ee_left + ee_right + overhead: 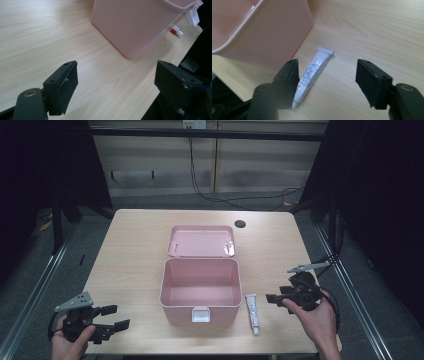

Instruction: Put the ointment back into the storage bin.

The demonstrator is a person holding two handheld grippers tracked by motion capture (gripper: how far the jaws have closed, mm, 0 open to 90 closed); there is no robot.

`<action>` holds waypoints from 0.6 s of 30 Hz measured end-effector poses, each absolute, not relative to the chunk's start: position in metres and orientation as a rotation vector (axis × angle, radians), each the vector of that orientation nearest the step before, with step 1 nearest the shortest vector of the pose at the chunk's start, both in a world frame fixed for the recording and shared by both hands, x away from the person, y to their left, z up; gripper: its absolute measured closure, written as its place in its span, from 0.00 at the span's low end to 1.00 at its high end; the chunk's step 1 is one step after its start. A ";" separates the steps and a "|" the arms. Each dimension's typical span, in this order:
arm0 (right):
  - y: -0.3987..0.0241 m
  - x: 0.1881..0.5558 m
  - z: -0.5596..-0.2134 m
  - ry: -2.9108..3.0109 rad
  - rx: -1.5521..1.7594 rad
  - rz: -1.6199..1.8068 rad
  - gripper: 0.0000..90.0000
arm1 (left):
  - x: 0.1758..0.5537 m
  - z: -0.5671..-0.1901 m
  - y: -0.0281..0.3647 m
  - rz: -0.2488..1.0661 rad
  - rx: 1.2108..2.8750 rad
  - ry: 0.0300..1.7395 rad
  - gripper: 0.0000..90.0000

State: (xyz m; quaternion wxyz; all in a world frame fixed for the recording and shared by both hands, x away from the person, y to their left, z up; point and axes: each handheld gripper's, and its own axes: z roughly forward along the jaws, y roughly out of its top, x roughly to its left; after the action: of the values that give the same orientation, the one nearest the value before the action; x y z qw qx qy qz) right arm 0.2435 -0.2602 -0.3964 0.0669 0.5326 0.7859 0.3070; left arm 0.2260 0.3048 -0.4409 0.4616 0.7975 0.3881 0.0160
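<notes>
A pink box (162,290) stands open in the middle of the table, its white latch (201,314) facing the front edge. Its pink lid (201,241) lies flat just behind it. A small white tube (252,312) lies on the wood right of the box, cap toward the front. My right gripper (272,298) hovers to the right of the tube, open and holding nothing; in the right gripper view (327,80) the tube (312,72) lies below, near one jaw. My left gripper (120,316) rests open at the front left corner, well apart from the box (135,27).
A round dark cable hole (240,224) sits in the table's far right area. Bare wood stretches left of the box (50,37). Cables trail on the floor behind the table, and the table's front edge is close to both hands.
</notes>
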 end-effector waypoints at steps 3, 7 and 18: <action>-0.251 0.248 -0.394 2.404 1.613 0.879 0.42 | 0.226 -0.441 0.305 0.040 1.960 0.958 0.21; -0.242 0.254 -0.399 2.500 1.616 0.794 0.45 | 0.227 -0.442 0.305 0.041 1.961 0.958 0.21; -0.224 0.258 -0.411 2.586 1.741 0.664 0.54 | 0.226 -0.441 0.305 0.043 1.962 0.955 0.21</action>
State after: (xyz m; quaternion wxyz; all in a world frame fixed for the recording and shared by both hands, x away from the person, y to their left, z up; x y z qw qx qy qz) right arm 0.2577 -0.2238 -0.4111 -0.0231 0.5462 0.8111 0.2081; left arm 0.2263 0.3049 -0.4411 0.4614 0.7976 0.3881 0.0173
